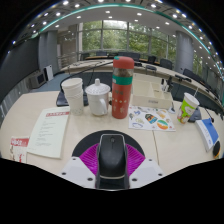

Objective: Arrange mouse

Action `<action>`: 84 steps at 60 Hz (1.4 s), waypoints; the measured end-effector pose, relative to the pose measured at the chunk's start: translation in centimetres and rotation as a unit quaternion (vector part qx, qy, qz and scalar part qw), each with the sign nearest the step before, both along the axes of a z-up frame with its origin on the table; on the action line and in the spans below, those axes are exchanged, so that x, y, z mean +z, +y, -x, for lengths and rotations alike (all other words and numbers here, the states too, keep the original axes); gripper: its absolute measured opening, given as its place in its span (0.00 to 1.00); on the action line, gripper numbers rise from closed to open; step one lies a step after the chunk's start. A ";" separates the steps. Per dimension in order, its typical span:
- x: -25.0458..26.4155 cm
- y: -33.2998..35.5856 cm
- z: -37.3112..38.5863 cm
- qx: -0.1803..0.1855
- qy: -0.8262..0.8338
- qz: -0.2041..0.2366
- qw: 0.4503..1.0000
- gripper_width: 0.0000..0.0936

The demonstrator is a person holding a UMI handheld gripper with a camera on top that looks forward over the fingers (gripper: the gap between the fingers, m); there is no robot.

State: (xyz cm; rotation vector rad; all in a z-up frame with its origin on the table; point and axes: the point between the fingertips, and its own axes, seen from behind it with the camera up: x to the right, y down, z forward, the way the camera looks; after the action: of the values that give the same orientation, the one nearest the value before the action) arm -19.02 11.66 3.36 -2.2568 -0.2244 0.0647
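Observation:
A black computer mouse (112, 155) lies lengthwise between my two fingers, its front pointing away from me. The magenta pads (91, 158) press against both of its sides. My gripper (112, 160) is shut on the mouse and holds it over the near part of the light wooden table (80, 140).
Beyond the fingers stand a tall red bottle with a green cap (122, 88), a white lidded pot (98, 97) and a white cup (72, 92). A printed leaflet (48, 130) lies to the left, a colourful sheet (150, 118) and a green-white cup (188, 105) to the right.

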 end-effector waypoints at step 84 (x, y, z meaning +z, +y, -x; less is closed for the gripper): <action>19.5 -37.0 -5.2 -0.055 -0.021 -0.058 0.997 0.91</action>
State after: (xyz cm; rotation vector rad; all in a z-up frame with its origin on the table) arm -13.81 -25.30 22.87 -2.1529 -0.1236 -0.0533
